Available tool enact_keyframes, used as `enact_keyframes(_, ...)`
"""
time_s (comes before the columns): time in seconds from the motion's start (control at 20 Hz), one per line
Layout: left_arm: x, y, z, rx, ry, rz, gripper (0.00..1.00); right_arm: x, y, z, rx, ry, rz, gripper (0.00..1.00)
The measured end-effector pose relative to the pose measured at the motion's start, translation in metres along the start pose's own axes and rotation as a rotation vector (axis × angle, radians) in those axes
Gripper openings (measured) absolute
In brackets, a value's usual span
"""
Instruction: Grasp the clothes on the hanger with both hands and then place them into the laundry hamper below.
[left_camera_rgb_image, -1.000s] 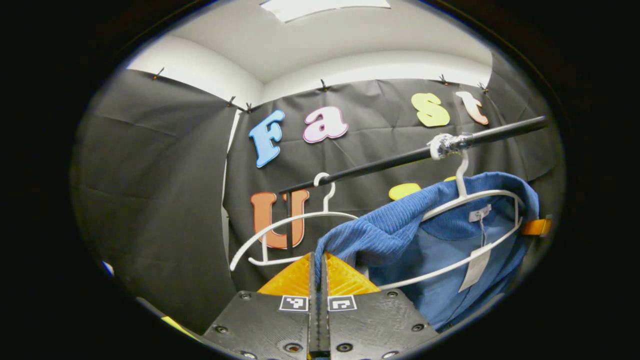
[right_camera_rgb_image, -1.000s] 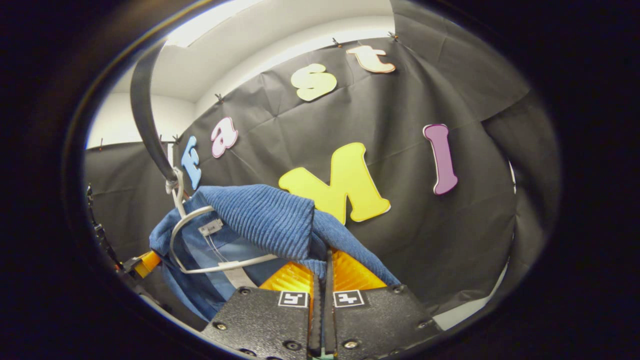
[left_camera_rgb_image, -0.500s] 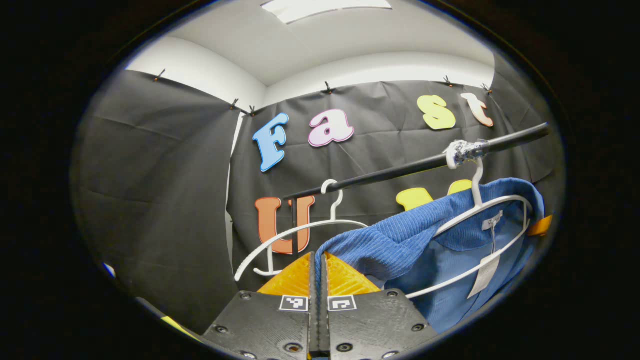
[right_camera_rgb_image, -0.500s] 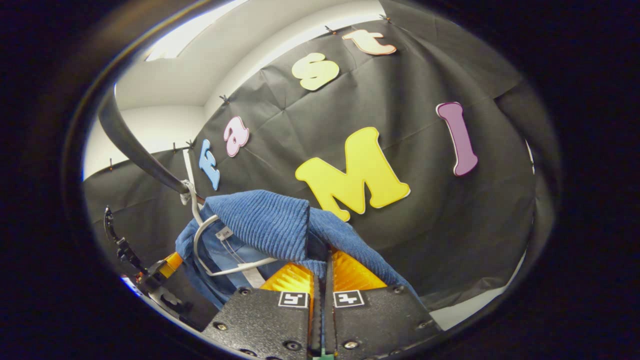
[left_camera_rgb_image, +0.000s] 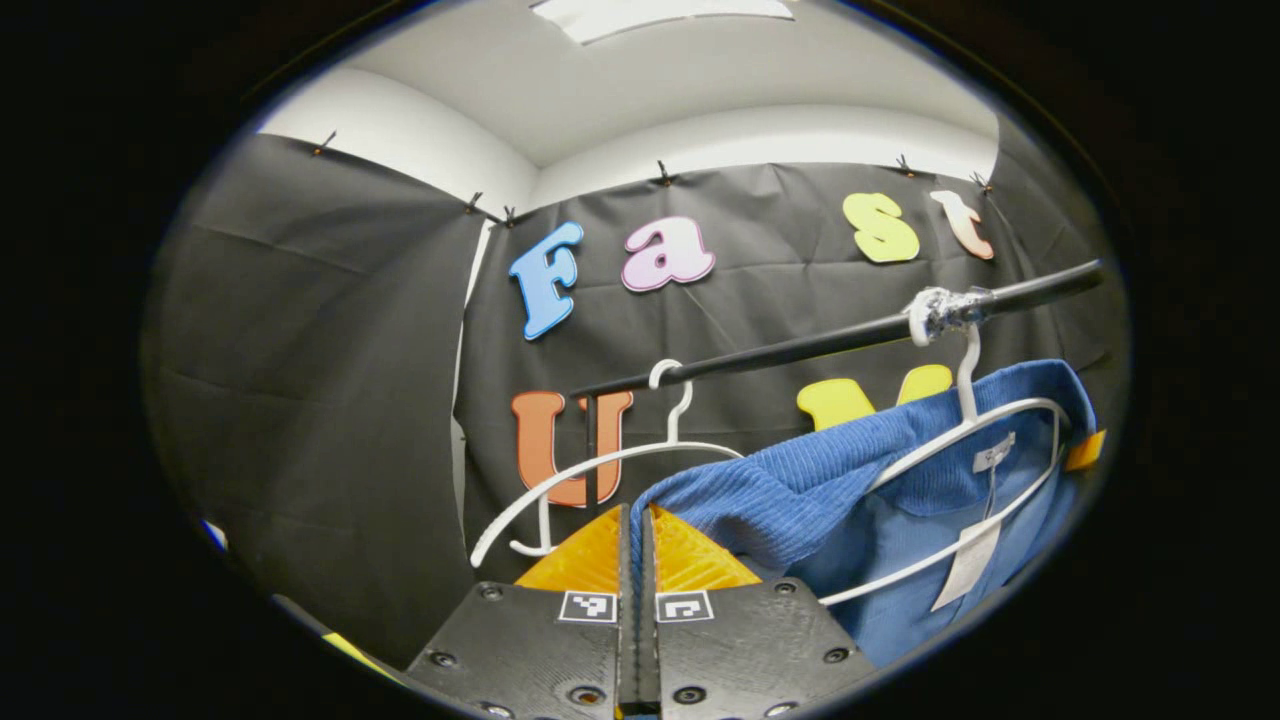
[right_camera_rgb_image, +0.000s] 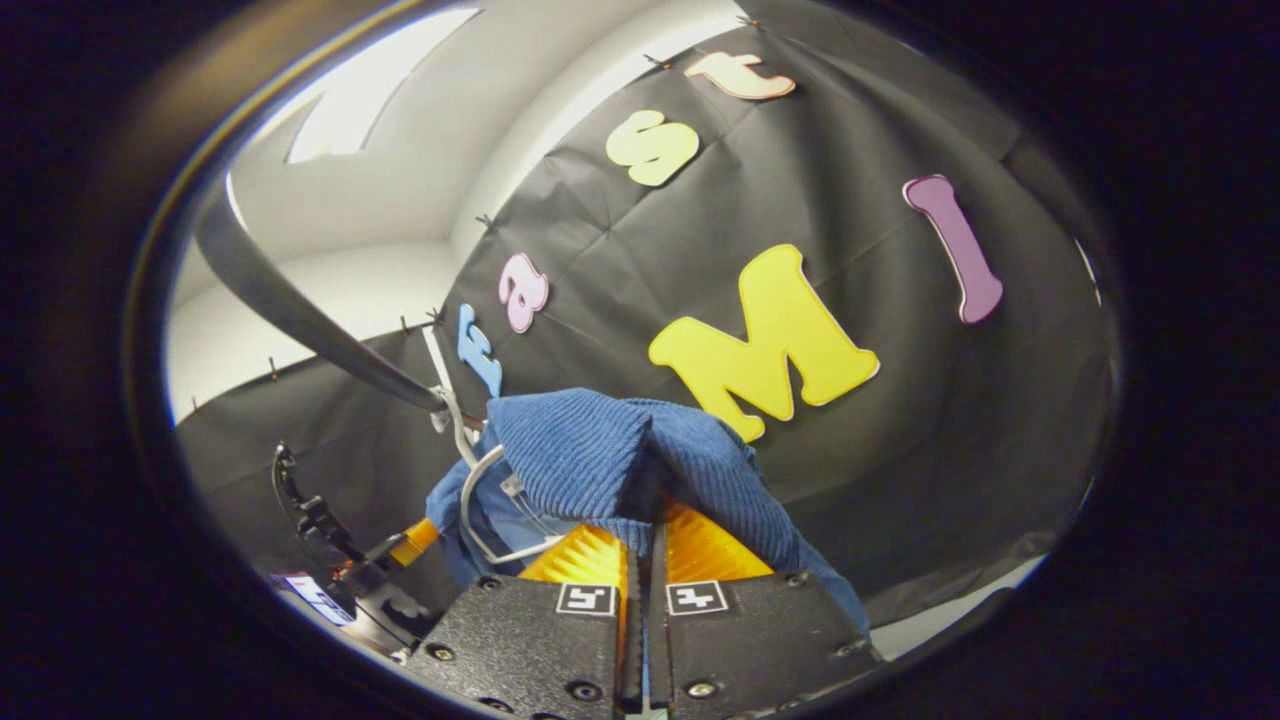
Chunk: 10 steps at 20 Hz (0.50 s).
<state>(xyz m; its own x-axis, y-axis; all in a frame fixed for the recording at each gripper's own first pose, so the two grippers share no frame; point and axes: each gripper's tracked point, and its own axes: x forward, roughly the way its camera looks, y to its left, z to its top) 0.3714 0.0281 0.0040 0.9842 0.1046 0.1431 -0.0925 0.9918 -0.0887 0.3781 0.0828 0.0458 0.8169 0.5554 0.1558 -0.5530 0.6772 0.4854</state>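
Hanging from a black rail across the booth was a white hanger carrying a blue ribbed garment, its hook taped or wrapped where it met the rail.

Item, garment: blue, ribbed knit at the shoulder, smoother cloth inside the neck, with a pale tag dangling from the collar. It was draped on the hanger, with one shoulder drawn out toward the left gripper and the other bunched at the right gripper.

Item, left gripper: fingers clenched together, no gap visible between them; the garment's shoulder edge met the fingertips, but whether cloth was actually pinched between them could not be told in the left gripper view.

Item, right gripper: fingers closed, with a fold of the blue garment mounded directly over the tips and appearing to be clamped between them. The hanger showed as a white loop just left of that fold, below the rail.

Item, second hanger: white, bare, hooked on the same rail to the left of the loaded one, apart from the garment.

Item, other gripper as seen from the right gripper view: a dark device with an orange part low at left, beside the garment; details too small to tell.
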Motion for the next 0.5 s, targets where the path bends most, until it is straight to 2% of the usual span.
enact_keyframes(0.1, 0.001, 0.0, 0.003, 0.0, -0.002, -0.001, 0.0, -0.004, 0.002, 0.005, 0.024, 0.001, 0.041, 0.05)
enact_keyframes(0.2, 0.003, 0.0, 0.007, 0.001, -0.008, -0.003, 0.0, -0.007, -0.01, 0.009, -0.018, -0.002, -0.001, 0.06)
enact_keyframes(0.25, 0.003, 0.001, 0.009, 0.006, -0.012, -0.003, 0.04, -0.008, -0.01, 0.007, -0.04, 0.018, 0.003, 0.05)
enact_keyframes(0.3, 0.004, 0.003, 0.012, 0.013, -0.019, 0.002, 0.0, -0.009, -0.006, 0.004, -0.05, 0.019, 0.008, 0.05)
enact_keyframes(0.45, 0.012, 0.003, 0.013, 0.0, -0.009, -0.001, 0.03, -0.005, -0.012, 0.018, -0.049, -0.019, -0.027, 0.05)
enact_keyframes(0.5, 0.012, 0.003, 0.013, -0.004, -0.004, -0.006, 0.0, -0.004, -0.01, 0.021, -0.035, -0.028, -0.024, 0.05)
